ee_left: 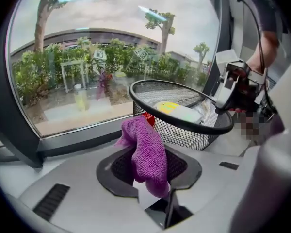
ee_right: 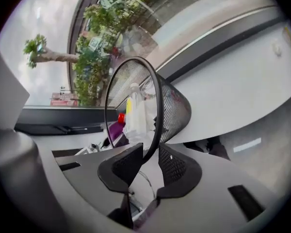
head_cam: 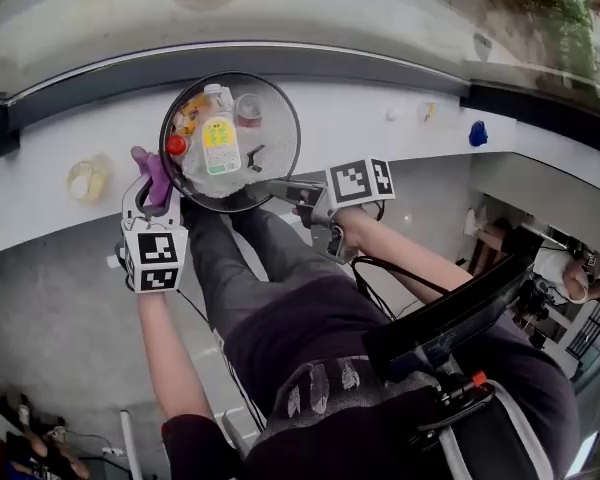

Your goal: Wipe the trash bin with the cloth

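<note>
A black mesh trash bin (head_cam: 280,118) stands on the white ledge, holding a bottle with a yellow label (head_cam: 220,140) and other rubbish. My left gripper (head_cam: 152,196) is at the bin's left side, shut on a purple cloth (ee_left: 148,154) that hangs folded between its jaws. The cloth (head_cam: 156,173) lies close to the bin's outer wall; whether it touches I cannot tell. My right gripper (head_cam: 282,190) is at the bin's near right rim. In the right gripper view the rim (ee_right: 156,110) passes between the open jaws of my right gripper (ee_right: 150,152).
The white ledge (head_cam: 380,118) runs below a curved window. A pale yellow cup (head_cam: 85,180) stands left of the bin and a blue object (head_cam: 478,133) at the far right. The person's dark-trousered legs (head_cam: 250,268) are below the bin.
</note>
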`<action>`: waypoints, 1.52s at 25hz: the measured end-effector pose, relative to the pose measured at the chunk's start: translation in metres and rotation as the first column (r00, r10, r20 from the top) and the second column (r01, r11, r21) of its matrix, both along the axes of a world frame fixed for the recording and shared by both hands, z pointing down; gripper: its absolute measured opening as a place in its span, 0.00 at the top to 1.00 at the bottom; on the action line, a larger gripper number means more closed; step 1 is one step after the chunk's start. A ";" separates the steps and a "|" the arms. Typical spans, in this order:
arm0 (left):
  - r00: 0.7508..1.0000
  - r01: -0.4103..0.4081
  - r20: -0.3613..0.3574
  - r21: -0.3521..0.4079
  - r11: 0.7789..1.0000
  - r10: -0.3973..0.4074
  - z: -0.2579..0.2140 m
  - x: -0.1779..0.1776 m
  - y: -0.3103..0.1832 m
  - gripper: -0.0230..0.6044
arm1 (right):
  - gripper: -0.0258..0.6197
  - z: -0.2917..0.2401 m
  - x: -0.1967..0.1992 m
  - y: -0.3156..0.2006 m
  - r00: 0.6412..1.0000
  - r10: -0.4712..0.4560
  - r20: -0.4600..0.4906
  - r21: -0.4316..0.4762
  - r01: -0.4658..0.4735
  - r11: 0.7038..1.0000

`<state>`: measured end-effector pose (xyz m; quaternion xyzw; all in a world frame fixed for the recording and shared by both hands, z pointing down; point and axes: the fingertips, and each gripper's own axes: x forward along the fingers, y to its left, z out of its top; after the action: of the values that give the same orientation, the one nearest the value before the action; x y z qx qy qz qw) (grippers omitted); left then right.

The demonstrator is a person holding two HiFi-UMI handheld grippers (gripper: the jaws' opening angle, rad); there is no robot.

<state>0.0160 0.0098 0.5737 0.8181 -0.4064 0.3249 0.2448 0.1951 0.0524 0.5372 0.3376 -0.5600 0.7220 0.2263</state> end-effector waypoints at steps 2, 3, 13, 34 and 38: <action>1.000 -0.013 0.005 -0.010 1.000 0.014 0.005 0.001 0.004 0.79 | 0.83 -0.005 0.014 -0.005 0.999 -0.035 -0.039 0.039 0.036 0.999; 1.000 -0.010 -0.009 -0.020 1.000 0.009 0.008 0.003 0.007 0.79 | 0.83 -0.007 0.023 -0.008 0.998 -0.036 -0.054 0.049 0.039 0.998; 1.000 0.010 0.006 -0.058 0.998 -0.009 0.018 0.023 0.034 0.79 | 0.82 -0.014 0.072 -0.072 0.998 -0.051 -0.024 0.187 0.054 0.981; 0.965 0.243 -0.073 -0.124 0.962 -0.254 -0.098 -0.041 0.008 0.43 | 0.82 -0.162 0.023 -0.100 0.939 -0.330 -0.100 0.631 0.316 0.708; 0.948 0.243 -0.225 0.055 0.968 -0.226 -0.228 -0.038 0.004 0.59 | 0.96 -0.235 -0.032 -0.128 0.924 -0.379 0.048 0.786 0.199 0.585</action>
<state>-0.0219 0.0140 0.3457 0.8039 -0.4846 0.1852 0.2910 0.1634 -0.0756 0.3022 0.2265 -0.8810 0.3990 0.1154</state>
